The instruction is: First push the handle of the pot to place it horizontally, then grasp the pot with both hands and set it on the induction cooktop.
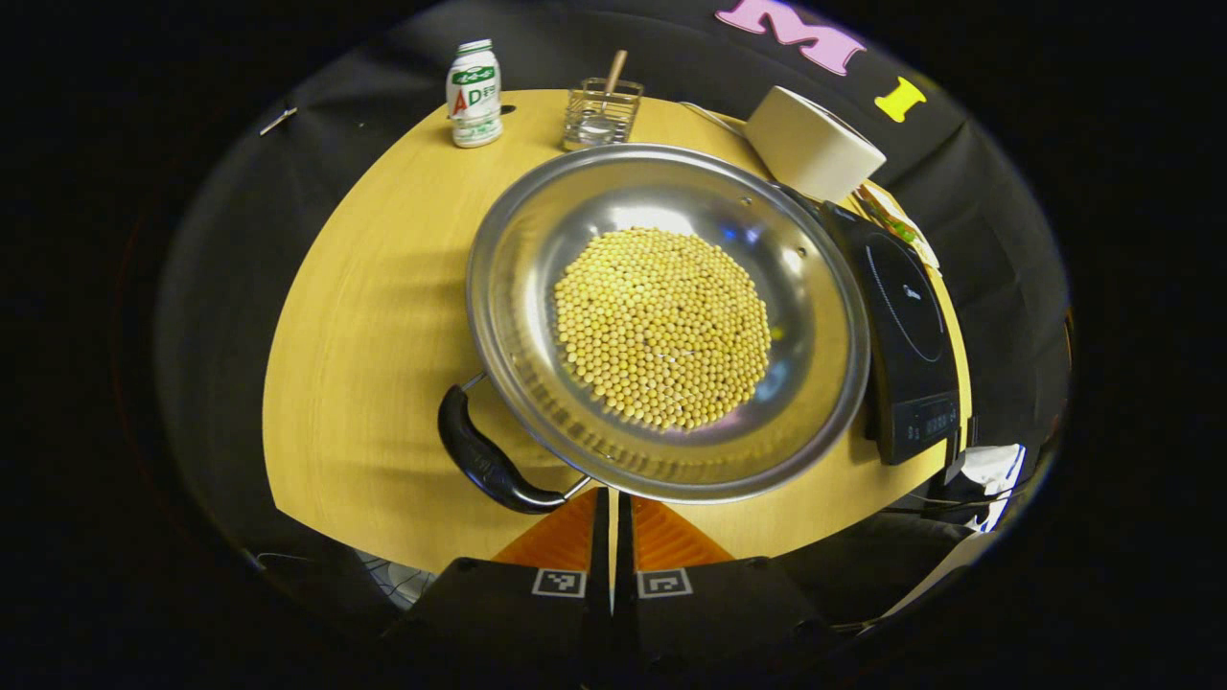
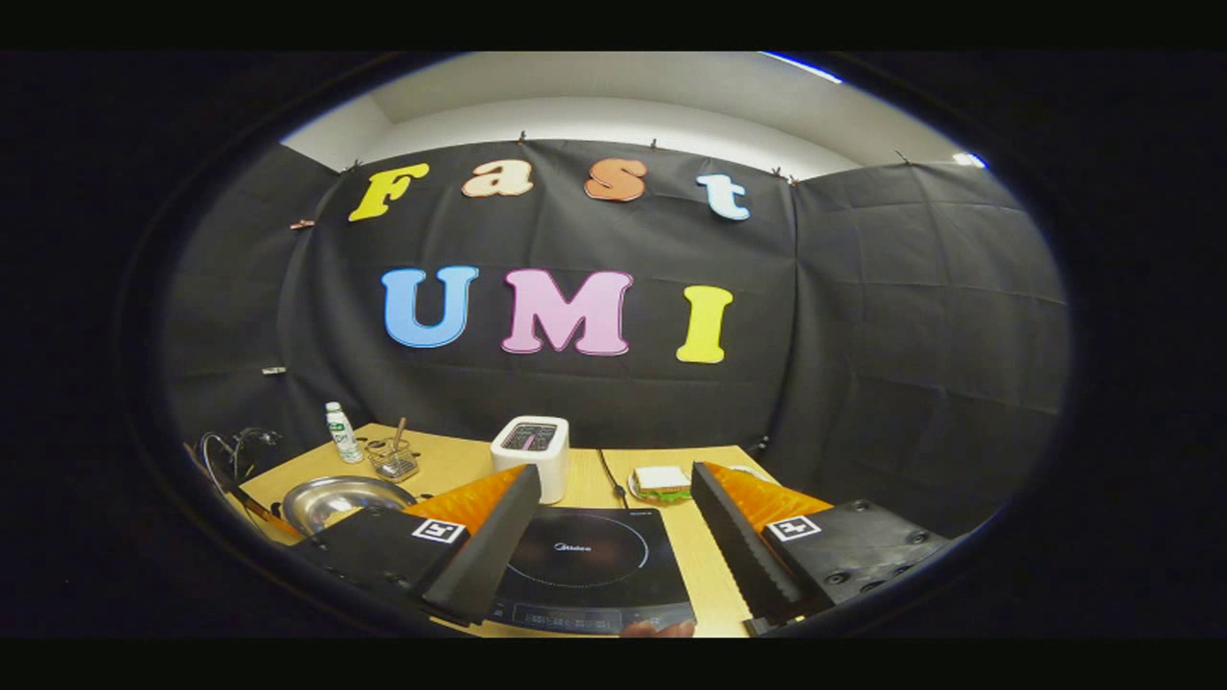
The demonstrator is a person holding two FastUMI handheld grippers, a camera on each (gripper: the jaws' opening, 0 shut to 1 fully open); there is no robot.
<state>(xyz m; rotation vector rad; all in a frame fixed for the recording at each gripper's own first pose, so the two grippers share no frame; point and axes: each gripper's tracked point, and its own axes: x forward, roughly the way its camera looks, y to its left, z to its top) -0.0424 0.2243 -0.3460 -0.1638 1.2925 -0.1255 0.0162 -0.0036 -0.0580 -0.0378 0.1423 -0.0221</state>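
From my left gripper (image 1: 612, 508) I look down on one round yellow wooden table (image 1: 374, 316); its fingers are pressed together with only a slit between them, holding nothing, just short of the pot's rim at six o'clock; the one wide shallow steel pot (image 1: 668, 321) sits mid-table, heaped with small yellow beans (image 1: 661, 326); I count one black curved pot handle (image 1: 484, 465) in sight, at seven o'clock of the rim; one black flat induction cooktop (image 1: 906, 335) lies just beside the pot at three o'clock, with nothing on it; at twelve o'clock I count one white plastic bottle with a green label (image 1: 474, 93), one small clear glass holder with a wooden stick (image 1: 601, 113) and one white boxy toaster (image 1: 813, 142); from my right gripper (image 2: 613, 532), jaws spread wide and holding nothing, the cooktop lies between the fingers, with one sandwich on a plate (image 2: 661, 482) at twelve o'clock.
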